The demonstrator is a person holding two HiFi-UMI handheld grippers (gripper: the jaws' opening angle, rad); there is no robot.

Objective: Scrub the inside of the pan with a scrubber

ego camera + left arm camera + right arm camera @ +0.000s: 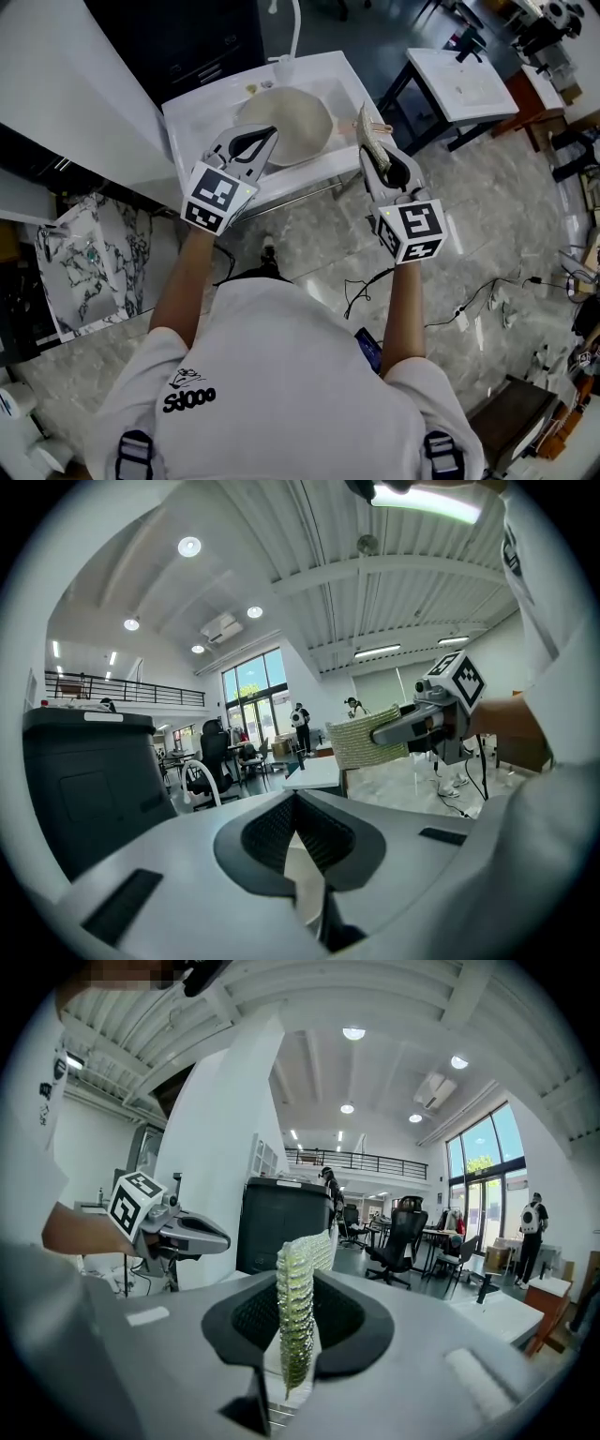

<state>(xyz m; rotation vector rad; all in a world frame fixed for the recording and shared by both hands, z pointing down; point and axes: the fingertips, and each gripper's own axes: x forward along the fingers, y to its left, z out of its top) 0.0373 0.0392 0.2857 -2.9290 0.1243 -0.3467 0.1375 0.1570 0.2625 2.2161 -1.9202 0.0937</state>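
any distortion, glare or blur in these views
Head view: sharp, evenly lit, pale pan low in contrast against the white sink. Left gripper view: strong fisheye, bright strip glaring at top. Right gripper view: same fisheye, scrubber crisp, mosaic patch top left.

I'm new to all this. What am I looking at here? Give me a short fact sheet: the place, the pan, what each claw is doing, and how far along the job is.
Place: white sink, seen from above by the person standing at it
Pan: round cream-coloured pan, lying in the sink
Left claw: jaws together, nothing between them, held at the pan's near left edge
Right claw: shut on a yellow-green woven scrubber pad, which stands on edge between the jaws
Job: scrubbing not begun; the pad is in the air to the pan's right, not inside it
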